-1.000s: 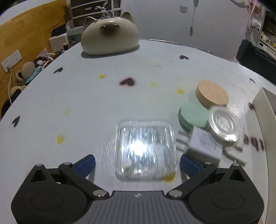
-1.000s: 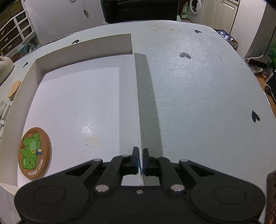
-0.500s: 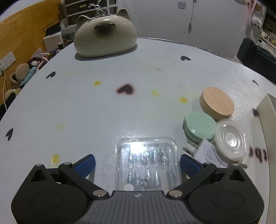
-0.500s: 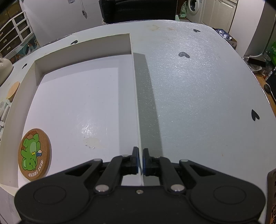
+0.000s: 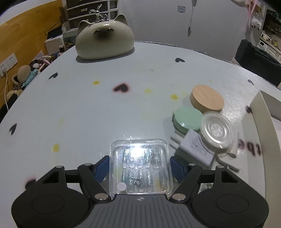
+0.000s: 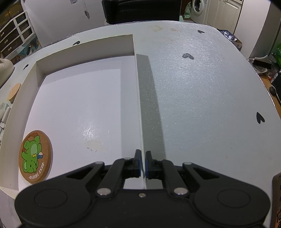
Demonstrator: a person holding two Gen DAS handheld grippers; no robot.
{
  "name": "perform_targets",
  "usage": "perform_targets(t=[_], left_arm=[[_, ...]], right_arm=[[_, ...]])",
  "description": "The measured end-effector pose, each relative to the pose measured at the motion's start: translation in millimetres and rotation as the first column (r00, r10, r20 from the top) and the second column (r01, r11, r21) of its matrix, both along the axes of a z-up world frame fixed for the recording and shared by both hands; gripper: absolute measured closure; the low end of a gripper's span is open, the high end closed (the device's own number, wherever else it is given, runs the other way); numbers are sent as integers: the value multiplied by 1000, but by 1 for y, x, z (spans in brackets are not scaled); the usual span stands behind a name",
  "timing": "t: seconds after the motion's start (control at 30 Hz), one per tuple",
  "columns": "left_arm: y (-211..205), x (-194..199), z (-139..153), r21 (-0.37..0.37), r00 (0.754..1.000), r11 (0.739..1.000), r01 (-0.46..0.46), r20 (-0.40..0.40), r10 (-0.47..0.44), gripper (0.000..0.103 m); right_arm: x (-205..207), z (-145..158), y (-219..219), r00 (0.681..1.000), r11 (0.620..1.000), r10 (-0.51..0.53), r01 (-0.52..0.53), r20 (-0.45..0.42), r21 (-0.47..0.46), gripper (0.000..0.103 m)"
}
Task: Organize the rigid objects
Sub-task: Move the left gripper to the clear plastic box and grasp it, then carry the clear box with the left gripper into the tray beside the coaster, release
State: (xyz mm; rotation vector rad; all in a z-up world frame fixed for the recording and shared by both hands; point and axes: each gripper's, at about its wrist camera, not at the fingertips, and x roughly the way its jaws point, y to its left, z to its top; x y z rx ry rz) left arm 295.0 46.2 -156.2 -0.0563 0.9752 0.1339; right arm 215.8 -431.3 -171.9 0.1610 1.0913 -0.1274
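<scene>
In the left wrist view my left gripper [image 5: 139,166] is shut on a clear plastic case [image 5: 140,165] of small parts, blue pads against its two sides. To its right lie a white plug adapter [image 5: 195,148], a clear round lid [image 5: 216,130], a mint green round tin [image 5: 187,118] and a wooden disc [image 5: 207,98]. In the right wrist view my right gripper [image 6: 142,164] is shut on the right wall of a shallow white tray [image 6: 138,91]. A cork coaster with a green figure [image 6: 35,156] lies in the tray's near left corner.
A beige cat-shaped ceramic piece [image 5: 104,44] stands at the far edge of the round white table [image 5: 87,105]. The tray's corner [image 5: 263,112] shows at the right of the left wrist view. A dark chair [image 6: 140,10] stands beyond the table.
My left gripper has closed in on the clear case and its pads now press the sides. The right gripper holds still on the tray wall.
</scene>
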Motion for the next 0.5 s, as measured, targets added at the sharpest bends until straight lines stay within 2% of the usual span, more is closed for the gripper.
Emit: perform_targets(t=[0.2,0.5], left_arm=[[-12,-32,17,-48,999,999,-2,52,5,30],[-59,-62,56,-133,993,988,76,104,-63,30]], right_arm=[[1,0,2,1000,1000,13,-13,0,-7,97],[0,0,5,1000,1000,24,-24,5,-12,97]])
